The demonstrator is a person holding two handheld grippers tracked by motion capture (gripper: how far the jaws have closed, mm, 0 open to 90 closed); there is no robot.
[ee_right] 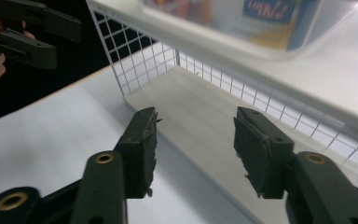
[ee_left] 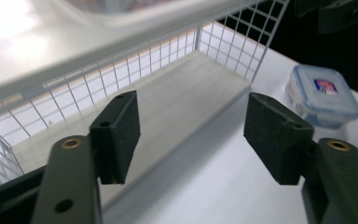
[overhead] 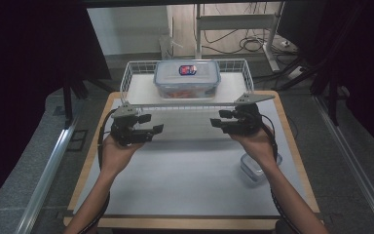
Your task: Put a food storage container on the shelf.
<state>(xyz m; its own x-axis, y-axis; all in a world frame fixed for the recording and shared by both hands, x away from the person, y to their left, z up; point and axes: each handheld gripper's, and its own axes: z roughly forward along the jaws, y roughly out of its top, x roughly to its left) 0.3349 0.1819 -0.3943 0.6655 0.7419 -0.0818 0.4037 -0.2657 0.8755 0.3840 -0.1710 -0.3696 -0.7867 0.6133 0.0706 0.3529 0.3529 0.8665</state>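
While both hands hover over the white-topped bench point(overhead: 190, 170), the white wire basket point(overhead: 131, 80) at its far edge serves as the landmark for everything else. Inside this basket, toward its far side and roughly centred, sits a large clear lidded food container point(overhead: 187, 78) with a red and blue label on its lid; something orange shows through its wall. The basket floor in front of the container lies bare.

Just before the basket's near left corner is the left claw point(overhead: 157, 128), held in the person's left hand point(overhead: 114, 151) and pointing inward along the basket's front wall. From the left gripper view its two black padded jaws stand spread, with nothing between them, and the basket's mesh wall and pale floor lie straight ahead.

Just before the basket's near right corner is the right claw point(overhead: 216, 122), held in the right hand point(overhead: 253, 141) and pointing inward toward the left one. Its jaws are likewise spread and pinch nothing, the pads looking frayed at their edges.

Well apart from the basket, nearer the person on the right, a small clear lidded container point(overhead: 251, 170) rests on the bench, partly behind the right forearm.
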